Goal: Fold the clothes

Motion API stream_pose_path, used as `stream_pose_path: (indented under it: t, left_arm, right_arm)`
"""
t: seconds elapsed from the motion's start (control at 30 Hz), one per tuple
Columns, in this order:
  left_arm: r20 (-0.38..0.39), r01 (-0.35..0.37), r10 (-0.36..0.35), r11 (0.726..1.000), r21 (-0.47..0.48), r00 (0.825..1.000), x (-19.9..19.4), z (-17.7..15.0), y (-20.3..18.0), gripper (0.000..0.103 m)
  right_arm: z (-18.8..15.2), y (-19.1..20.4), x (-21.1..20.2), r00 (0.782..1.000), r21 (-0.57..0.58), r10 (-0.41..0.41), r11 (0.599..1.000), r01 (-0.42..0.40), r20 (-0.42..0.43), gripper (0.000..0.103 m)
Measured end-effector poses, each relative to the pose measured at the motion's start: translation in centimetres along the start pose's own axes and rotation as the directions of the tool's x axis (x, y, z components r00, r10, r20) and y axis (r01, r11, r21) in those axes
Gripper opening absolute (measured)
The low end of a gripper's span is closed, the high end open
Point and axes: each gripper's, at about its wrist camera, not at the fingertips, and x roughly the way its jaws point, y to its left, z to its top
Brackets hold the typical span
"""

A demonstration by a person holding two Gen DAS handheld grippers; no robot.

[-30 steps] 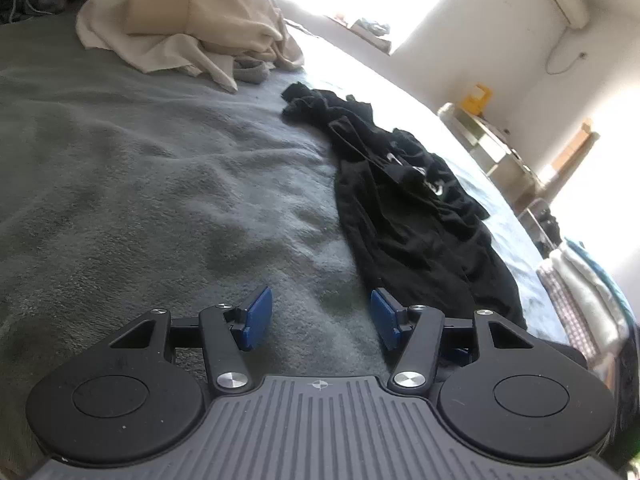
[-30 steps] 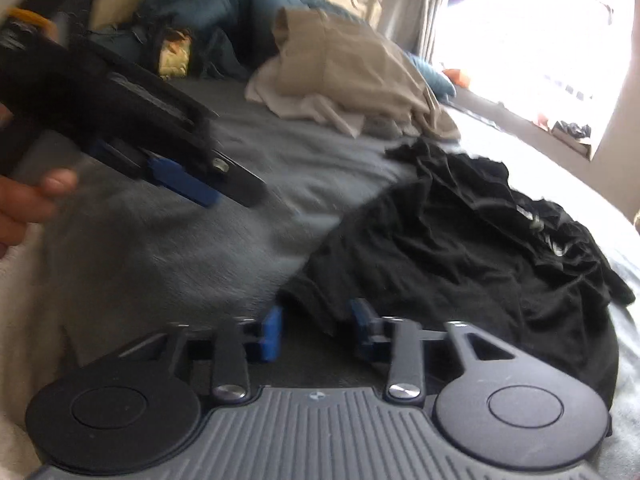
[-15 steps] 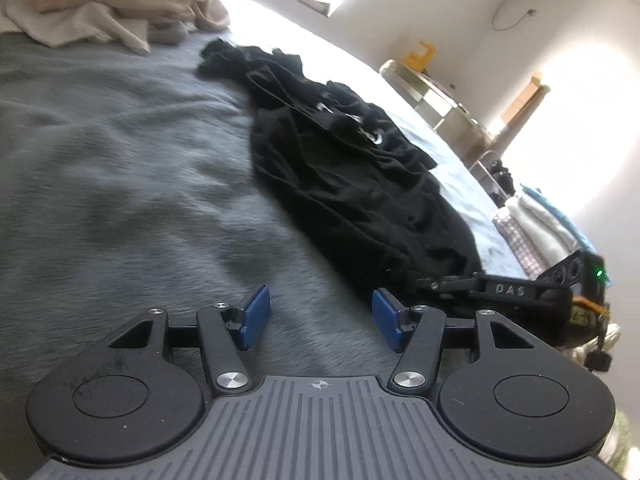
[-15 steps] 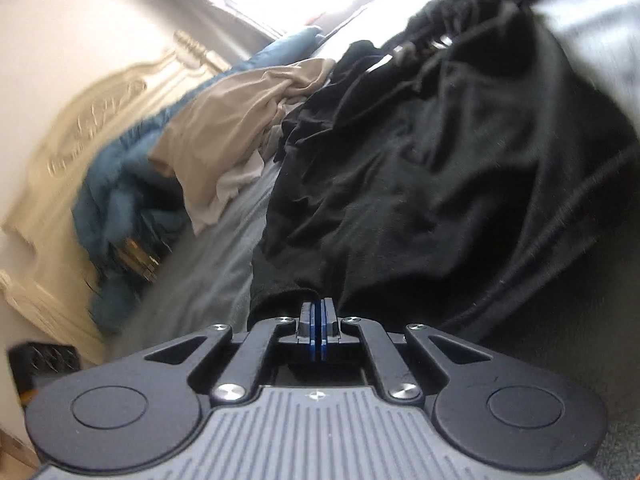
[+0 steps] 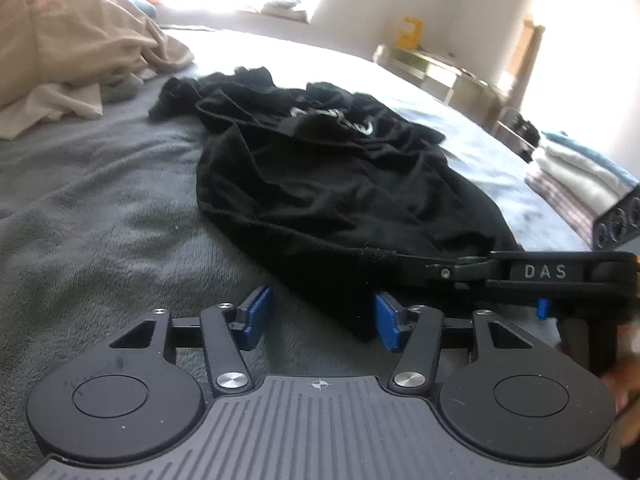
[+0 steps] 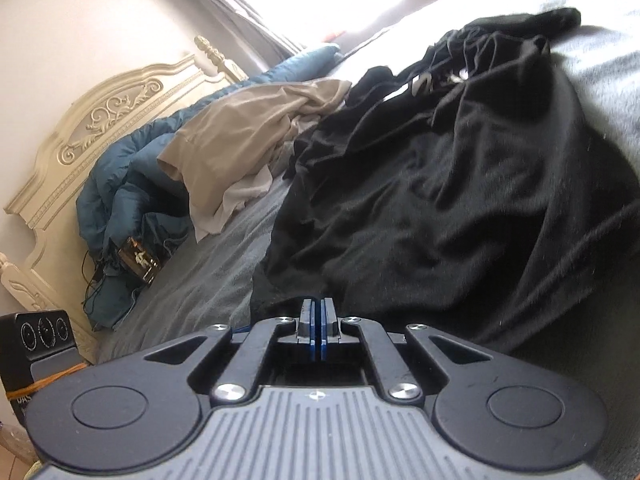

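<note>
Fingers of my right gripper (image 6: 319,330) are pressed together on the near hem of the black garment (image 5: 340,184). My left gripper (image 5: 318,322) has just been narrowing, half open, one hem corner between its pads, unpinched. Garment sprawls crumpled across the grey bed (image 5: 100,208), beige clothes (image 5: 76,44) beyond.

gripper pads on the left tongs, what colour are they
Blue pads, clearest in the left wrist view.

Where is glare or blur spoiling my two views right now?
Left wrist view: window glare whitens the far bed, and the person's hand at the right edge is smeared. Right wrist view: the window is blown out, the frame is rolled, and the black garment shows few folds.
</note>
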Motion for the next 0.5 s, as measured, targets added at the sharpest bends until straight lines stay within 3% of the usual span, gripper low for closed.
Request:
stream_pose_path:
  t: [0.07,0.33,0.5]
  left_arm:
    - [0.005,-0.025,0.025,1.0,-0.006,1.0,0.0,-0.1,-0.3,0.043]
    - [0.024,-0.047,0.047,0.998,0.031,0.999,-0.3,-0.9,-1.9,0.044]
    - [0.062,-0.084,0.087,0.995,-0.051,0.994,-0.9,-0.8,-0.8,0.024]
  right_arm:
    - [0.1,0.3,-0.2,1.0,-0.016,-0.009,1.0,0.009,0.015,0.003]
    - [0.9,1.9,-0.6,0.999,-0.08,-0.021,0.996,0.024,0.044,0.003]
    - [0.6,2.1,-0.8,0.998,-0.093,-0.041,0.995,0.045,0.044,0.003]
